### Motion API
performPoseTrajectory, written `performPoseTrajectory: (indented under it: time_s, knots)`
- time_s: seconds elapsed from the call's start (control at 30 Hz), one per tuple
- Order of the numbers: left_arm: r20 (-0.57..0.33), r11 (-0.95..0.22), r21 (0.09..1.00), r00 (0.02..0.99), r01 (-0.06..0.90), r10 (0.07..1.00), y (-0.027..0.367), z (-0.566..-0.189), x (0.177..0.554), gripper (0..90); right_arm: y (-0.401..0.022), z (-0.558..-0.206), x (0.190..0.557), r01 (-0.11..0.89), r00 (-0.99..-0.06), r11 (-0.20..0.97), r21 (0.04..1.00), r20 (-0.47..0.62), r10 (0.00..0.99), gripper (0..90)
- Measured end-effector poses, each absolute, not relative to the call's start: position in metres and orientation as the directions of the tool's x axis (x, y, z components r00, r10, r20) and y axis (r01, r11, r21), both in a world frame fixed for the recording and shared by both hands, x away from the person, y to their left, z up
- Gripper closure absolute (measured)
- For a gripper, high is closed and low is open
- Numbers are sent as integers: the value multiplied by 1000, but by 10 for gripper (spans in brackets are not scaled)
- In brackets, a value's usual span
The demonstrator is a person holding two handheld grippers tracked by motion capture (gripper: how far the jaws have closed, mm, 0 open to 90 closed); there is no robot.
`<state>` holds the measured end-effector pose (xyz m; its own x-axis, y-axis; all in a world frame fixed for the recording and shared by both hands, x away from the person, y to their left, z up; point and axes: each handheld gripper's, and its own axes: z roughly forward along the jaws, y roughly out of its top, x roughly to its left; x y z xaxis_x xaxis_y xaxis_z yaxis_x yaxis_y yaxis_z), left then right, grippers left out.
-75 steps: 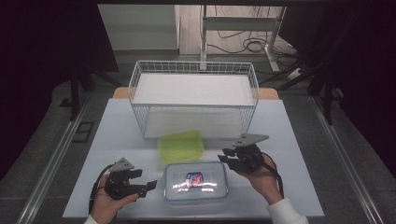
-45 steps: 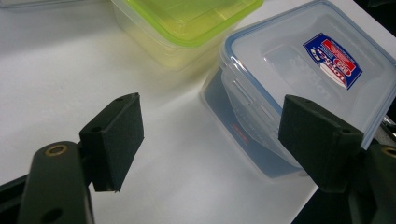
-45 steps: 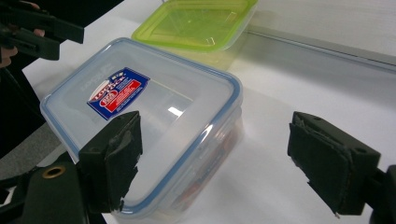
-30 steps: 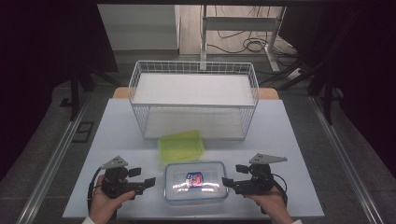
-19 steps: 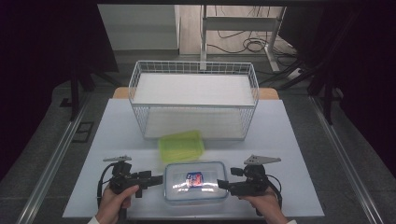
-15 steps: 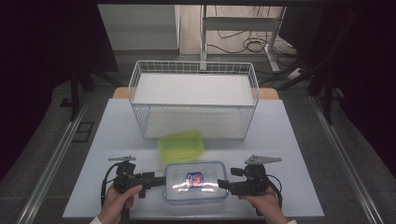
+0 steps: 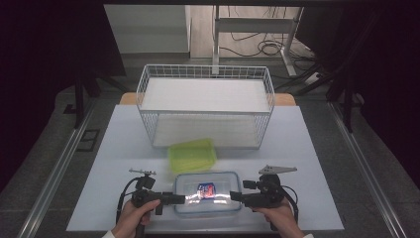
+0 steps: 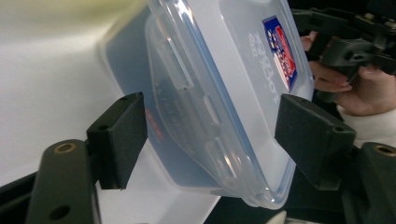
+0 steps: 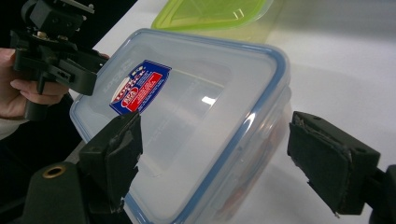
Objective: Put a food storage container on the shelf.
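High view: clear lidded container [image 7: 206, 193] at near table [image 7: 317, 148] edge, green lid [image 7: 192, 154] just beyond. Left gripper [image 7: 179, 199], jaws just closing yet apart, straddles its left end; right gripper [image 7: 236, 197], jaws apart, straddles its right end.

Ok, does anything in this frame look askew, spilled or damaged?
Nothing spilled or askew. The clear plastic box with the blue-edged lid lies flat and shut between both open grippers. One small oddity: the black pad on the right gripper's fingers looks torn along its edge. The green plastic lid lies beside the white wire basket.
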<state>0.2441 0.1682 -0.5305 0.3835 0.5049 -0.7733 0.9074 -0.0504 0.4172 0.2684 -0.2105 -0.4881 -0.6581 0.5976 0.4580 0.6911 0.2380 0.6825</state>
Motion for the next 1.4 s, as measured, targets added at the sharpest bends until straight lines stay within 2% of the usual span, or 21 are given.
performPoseTrajectory:
  time_s: [0.1,0.23,0.37,0.63,0.87,0.97,1.4]
  knots:
    - [-780,-51,408,377,912,499,170,-530,245,292,-208,-491,271,715,-642,228,661,490,590,177]
    - [-820,-5,376,336,926,464,176,-534,246,365,-209,-498,274,771,-587,194,606,559,585,170]
    - [-809,-9,391,348,920,473,177,-532,245,405,-212,-504,278,813,-542,166,559,620,568,180]
    - [-822,8,378,332,926,463,178,-533,245,421,-211,-510,283,848,-505,174,501,663,553,254]
    - [-835,16,362,316,932,450,180,-534,246,438,-222,-517,292,899,-425,133,417,759,493,350]
    - [-841,27,358,309,934,445,180,-535,246,445,-228,-515,292,900,-424,131,415,769,478,445]
    - [-836,33,376,324,926,443,181,-532,242,478,-231,-512,287,898,-430,131,420,771,469,480]
